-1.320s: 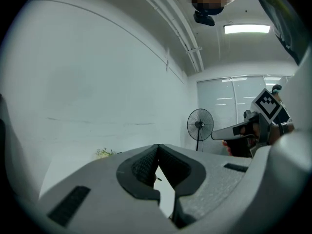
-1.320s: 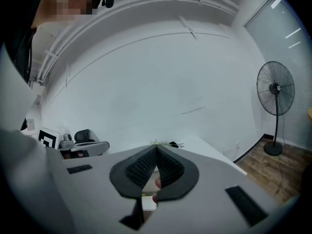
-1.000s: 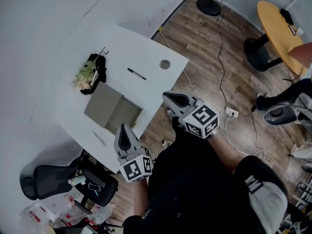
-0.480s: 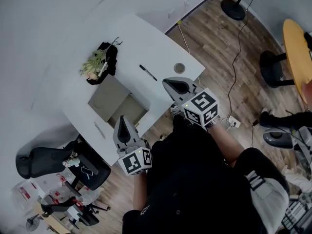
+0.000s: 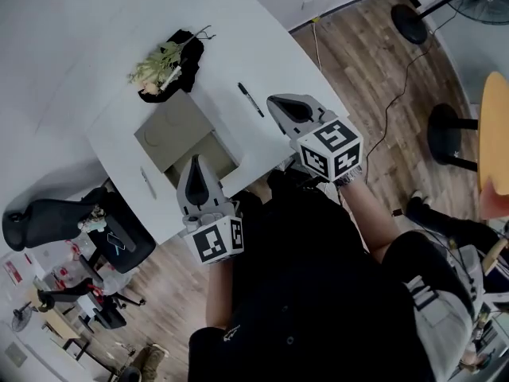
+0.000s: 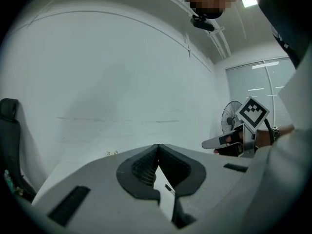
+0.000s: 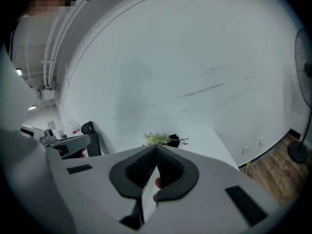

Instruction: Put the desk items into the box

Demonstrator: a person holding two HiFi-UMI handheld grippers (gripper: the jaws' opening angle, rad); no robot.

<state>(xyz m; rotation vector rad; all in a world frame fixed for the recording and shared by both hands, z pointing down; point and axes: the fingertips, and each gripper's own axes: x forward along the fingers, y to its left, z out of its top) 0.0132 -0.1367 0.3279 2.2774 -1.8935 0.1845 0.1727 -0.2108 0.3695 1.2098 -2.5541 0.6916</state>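
Observation:
A white desk [image 5: 238, 46] carries an open brown box [image 5: 169, 130], a black pen [image 5: 250, 99] to the box's right, a plant in a black pot [image 5: 167, 60] at the far side, and a small flat grey item [image 5: 147, 183] near the left edge. My left gripper [image 5: 195, 161] hangs shut and empty over the near edge, just in front of the box. Right of the pen, my right gripper [image 5: 274, 100] is shut and empty too. The left gripper view shows the left gripper [image 6: 157, 146] with jaws touching. The right gripper [image 7: 156, 146] points toward the plant [image 7: 158, 139].
A black office chair [image 5: 56, 221] stands left of the desk over wooden floor [image 5: 366, 62]. A fan base [image 5: 409, 22], a round stool base [image 5: 449, 138] and a yellow table edge [image 5: 497, 134] lie to the right. A white wall backs the desk.
Both grippers have moved forward to the desk's near edge, and the desk has drawn closer in the head view. The small round item beside the pen is now hidden behind my right gripper.

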